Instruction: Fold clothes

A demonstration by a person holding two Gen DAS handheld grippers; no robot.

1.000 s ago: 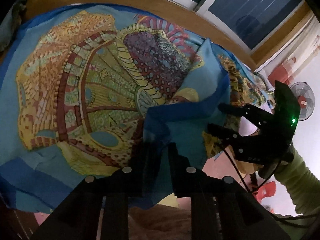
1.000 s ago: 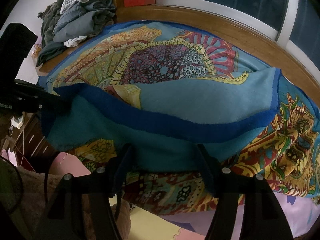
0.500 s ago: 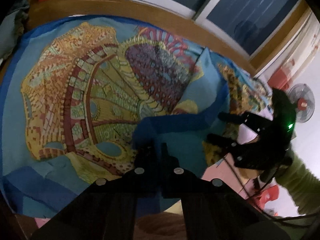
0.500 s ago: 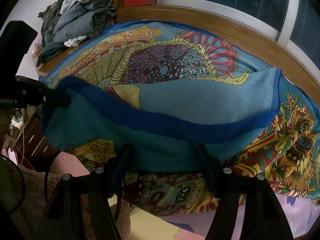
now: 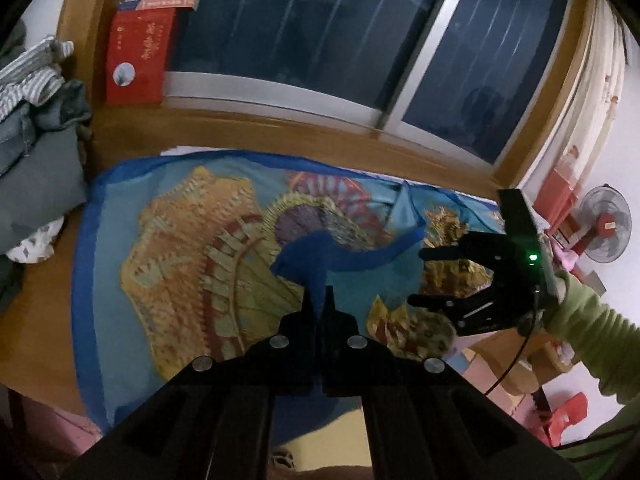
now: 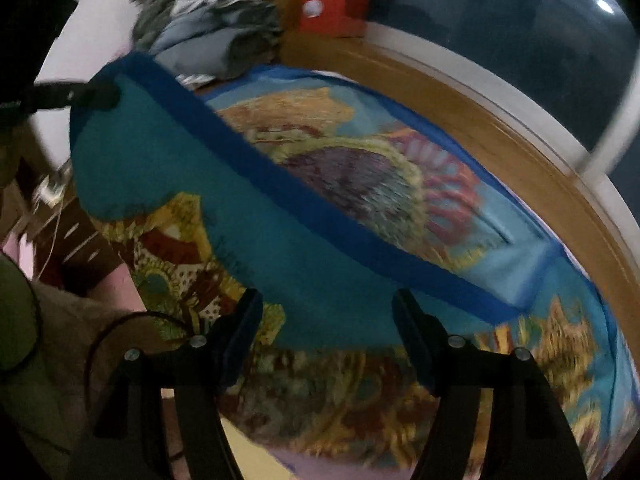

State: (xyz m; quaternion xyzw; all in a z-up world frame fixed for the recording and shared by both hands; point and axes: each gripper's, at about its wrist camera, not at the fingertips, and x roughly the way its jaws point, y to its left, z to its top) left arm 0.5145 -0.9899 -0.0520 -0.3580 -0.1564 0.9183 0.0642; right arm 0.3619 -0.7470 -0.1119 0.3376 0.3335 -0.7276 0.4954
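A large blue-bordered cloth with a yellow, red and purple pattern lies spread on a wooden surface. My left gripper is shut on the dark blue hem of a folded-over corner and holds it up off the cloth. In the right wrist view that corner hangs from the left gripper at the upper left, and the fold runs diagonally across the cloth. My right gripper is open over the cloth's near edge; its pads press on nothing. It also shows in the left wrist view, right gripper, held by a green sleeve.
A pile of grey and striped clothes sits at the far left end. A red box leans against the dark window. A fan and a red stool stand on the floor to the right.
My left gripper closed on the cloth's blue hem, then rose and tipped up, lifting the corner. The right gripper also rose and rolled, staying open.
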